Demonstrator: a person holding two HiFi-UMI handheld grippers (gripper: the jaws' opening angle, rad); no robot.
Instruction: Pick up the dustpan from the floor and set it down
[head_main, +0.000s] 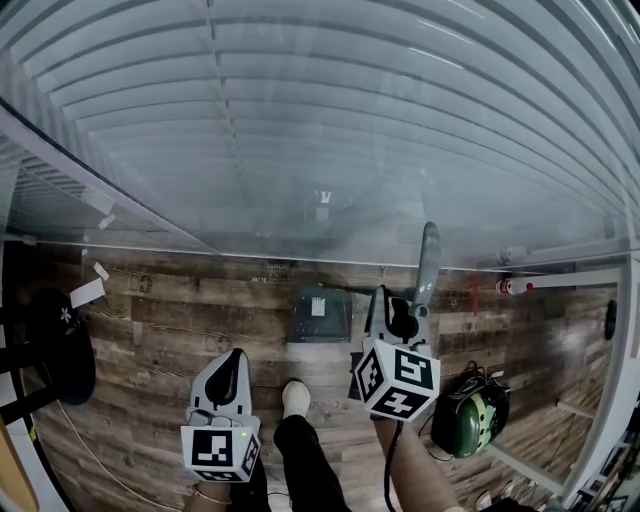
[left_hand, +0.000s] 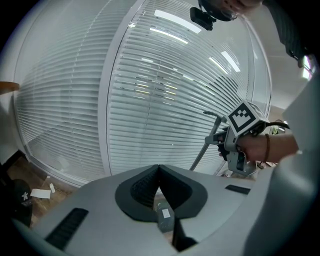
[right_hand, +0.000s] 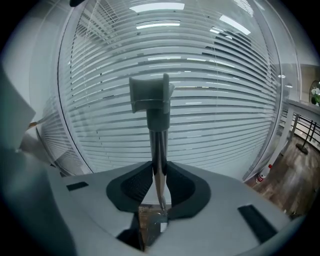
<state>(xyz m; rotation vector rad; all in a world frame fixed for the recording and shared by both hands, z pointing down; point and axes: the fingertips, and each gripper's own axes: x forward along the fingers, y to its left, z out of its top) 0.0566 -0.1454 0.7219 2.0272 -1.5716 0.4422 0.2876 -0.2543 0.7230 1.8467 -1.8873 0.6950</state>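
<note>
Here, right tongs (head_main: 405, 318), angled downward, clamp the dustpan (head_main: 320, 314) by its upright handle (head_main: 428, 262); left tongs (head_main: 234, 360), likewise angled, are closed and empty.

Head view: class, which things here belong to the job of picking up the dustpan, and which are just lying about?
Part of the job:
- dustpan on the floor
- its long handle
- right gripper, closed on that handle

Just lying about:
- green headset
- paper scraps
- bottle
</note>
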